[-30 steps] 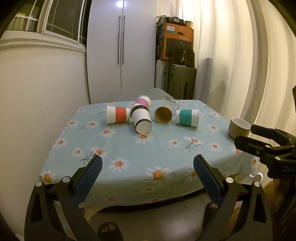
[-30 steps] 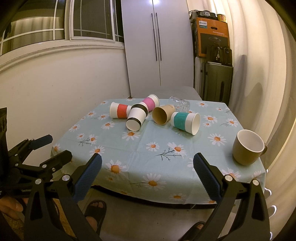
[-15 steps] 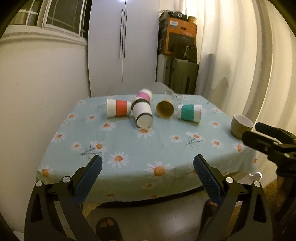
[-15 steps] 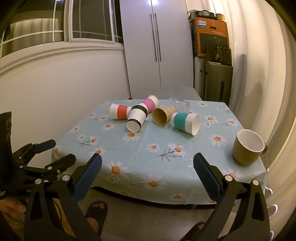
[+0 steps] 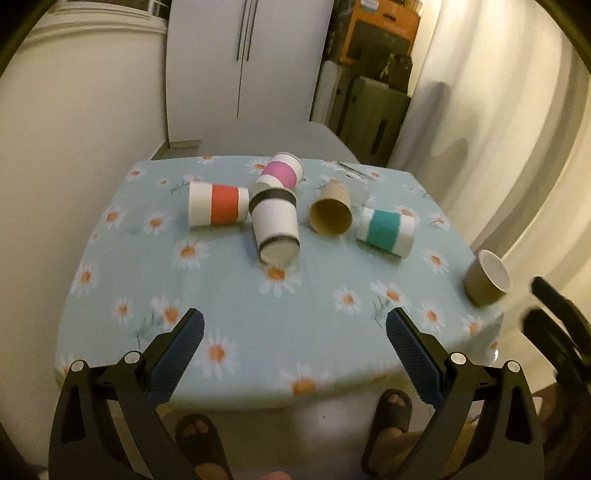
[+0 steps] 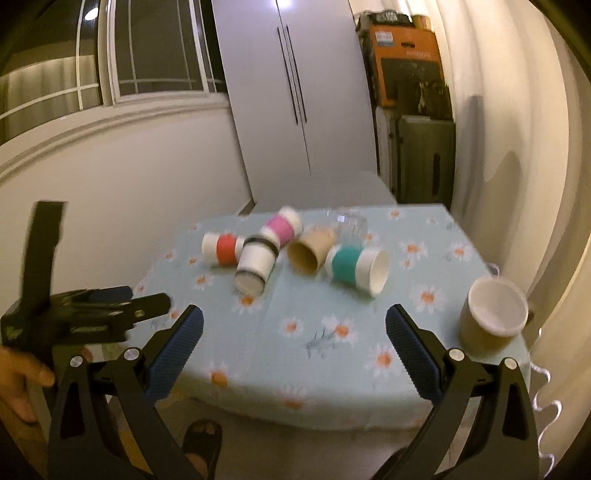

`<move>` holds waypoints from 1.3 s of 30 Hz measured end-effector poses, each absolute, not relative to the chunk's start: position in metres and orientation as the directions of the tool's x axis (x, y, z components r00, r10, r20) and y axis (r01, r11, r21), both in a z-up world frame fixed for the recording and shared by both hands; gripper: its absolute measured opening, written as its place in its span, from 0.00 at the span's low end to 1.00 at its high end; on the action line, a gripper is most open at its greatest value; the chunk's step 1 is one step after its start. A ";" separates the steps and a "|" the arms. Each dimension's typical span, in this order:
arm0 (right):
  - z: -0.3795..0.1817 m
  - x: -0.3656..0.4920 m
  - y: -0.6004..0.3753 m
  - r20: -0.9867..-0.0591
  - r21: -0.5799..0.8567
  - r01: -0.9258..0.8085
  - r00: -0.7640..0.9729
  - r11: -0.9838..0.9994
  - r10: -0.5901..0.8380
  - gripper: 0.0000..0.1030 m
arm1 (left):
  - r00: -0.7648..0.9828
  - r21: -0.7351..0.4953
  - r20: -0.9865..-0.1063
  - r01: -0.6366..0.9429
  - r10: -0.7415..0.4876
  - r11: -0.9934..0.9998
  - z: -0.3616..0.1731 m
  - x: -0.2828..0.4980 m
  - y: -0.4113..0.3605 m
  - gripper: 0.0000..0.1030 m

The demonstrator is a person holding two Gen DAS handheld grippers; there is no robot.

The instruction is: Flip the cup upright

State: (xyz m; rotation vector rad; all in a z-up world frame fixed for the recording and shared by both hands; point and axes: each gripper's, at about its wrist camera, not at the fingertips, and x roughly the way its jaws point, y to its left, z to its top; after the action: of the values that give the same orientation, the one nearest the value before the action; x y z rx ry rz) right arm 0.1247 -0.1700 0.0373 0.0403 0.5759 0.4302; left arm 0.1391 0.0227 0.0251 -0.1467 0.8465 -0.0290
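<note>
Several paper cups lie on their sides at the far middle of the daisy tablecloth (image 5: pixel 229 295): a red-banded cup (image 5: pixel 218 208), a pink-banded cup (image 5: pixel 282 173), a black-banded cup (image 5: pixel 275 229), a plain brown cup (image 5: pixel 330 216) and a teal-banded cup (image 5: pixel 386 230). A clear glass (image 5: pixel 354 177) lies behind them. My left gripper (image 5: pixel 294 328) is open and empty above the table's near edge. My right gripper (image 6: pixel 294 328) is open and empty, short of the near edge. The cups also show in the right wrist view, with the teal-banded cup (image 6: pixel 356 266) nearest.
A brown mug (image 5: pixel 487 282) stands upright near the table's right edge, also in the right wrist view (image 6: pixel 493 317). A white cupboard (image 5: pixel 247 66), stacked boxes (image 5: pixel 384 33) and a curtain (image 5: pixel 491 110) stand beyond the table. The person's sandalled feet (image 5: pixel 393 408) are below the near edge.
My left gripper has risen and moved forward over the table's near edge, tilting down. My right gripper has moved a little and its view is blurred. Both stay open; the cups have not moved.
</note>
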 end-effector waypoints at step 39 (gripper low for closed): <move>-0.023 0.261 -0.171 -0.713 0.202 -0.423 0.555 0.883 0.429 0.95 | 0.223 -0.088 -0.974 -0.200 -0.042 0.976 -0.075 0.374 0.040 0.59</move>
State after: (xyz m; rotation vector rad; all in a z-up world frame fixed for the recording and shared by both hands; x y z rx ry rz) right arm 0.2610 -0.1713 -0.0227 0.0077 0.8446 0.5029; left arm 0.3740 0.0405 -0.0751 -0.2110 1.3441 0.1106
